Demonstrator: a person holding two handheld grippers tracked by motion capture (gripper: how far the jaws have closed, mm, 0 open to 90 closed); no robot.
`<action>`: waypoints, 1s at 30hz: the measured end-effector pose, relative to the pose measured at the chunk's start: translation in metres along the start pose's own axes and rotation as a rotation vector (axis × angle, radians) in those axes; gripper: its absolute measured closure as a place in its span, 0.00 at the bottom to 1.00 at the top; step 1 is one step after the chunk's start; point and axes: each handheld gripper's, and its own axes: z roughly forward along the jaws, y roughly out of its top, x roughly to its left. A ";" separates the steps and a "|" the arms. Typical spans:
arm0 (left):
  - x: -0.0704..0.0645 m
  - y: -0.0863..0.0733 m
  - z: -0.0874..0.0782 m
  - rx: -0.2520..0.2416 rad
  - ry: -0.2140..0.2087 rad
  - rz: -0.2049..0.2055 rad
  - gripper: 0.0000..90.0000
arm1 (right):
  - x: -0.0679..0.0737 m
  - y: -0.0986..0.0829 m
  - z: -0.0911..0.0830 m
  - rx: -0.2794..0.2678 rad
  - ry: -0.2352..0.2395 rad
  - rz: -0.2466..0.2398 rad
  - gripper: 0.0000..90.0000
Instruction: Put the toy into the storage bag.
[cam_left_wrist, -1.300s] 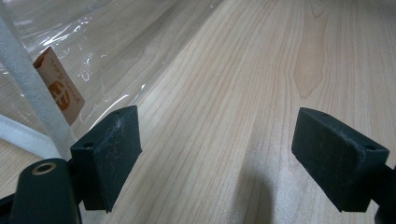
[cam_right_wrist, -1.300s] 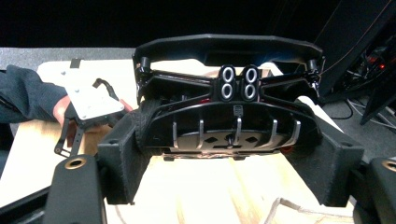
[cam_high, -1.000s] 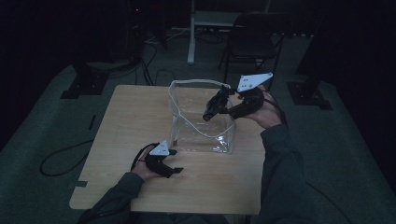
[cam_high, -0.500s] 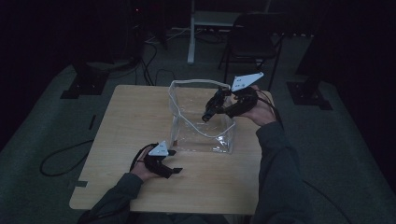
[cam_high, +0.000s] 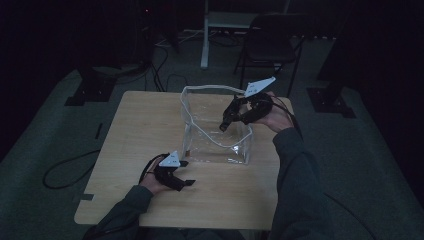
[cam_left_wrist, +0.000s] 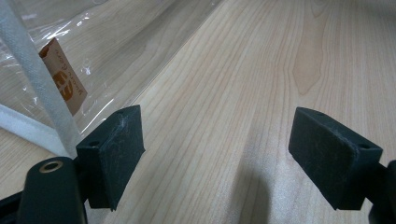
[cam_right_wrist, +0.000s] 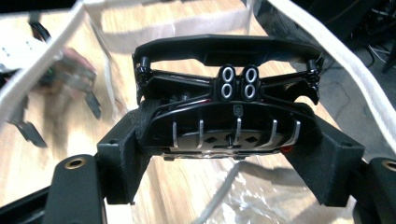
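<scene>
The wooden surface (cam_high: 140, 125) in front of you carries a clear plastic bag (cam_high: 215, 145) with a white trim, standing open near the middle. In the left gripper view you see its white edge and a small orange label (cam_left_wrist: 63, 84) inside it, just beside the left jaw. Your right gripper (cam_high: 227, 120) is held above the open mouth of the bag, tilted down toward it. Its jaws are clenched on a black hair clip (cam_right_wrist: 229, 107), which sits crosswise between them with its metal teeth showing. Your left gripper (cam_high: 182, 181) rests low on the surface, near the front corner of the bag, and its jaws are released, wide apart, with bare wood between them.
</scene>
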 end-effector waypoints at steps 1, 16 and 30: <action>0.000 0.000 0.000 -0.002 0.000 -0.001 0.20 | 0.000 -0.001 0.000 0.012 -0.004 -0.005 0.29; 0.000 0.000 0.000 0.000 -0.003 -0.006 0.20 | -0.011 -0.022 -0.035 0.099 -0.063 0.014 0.29; 0.000 0.000 0.000 0.000 0.000 -0.006 0.20 | -0.012 -0.035 -0.046 0.159 -0.024 0.024 0.29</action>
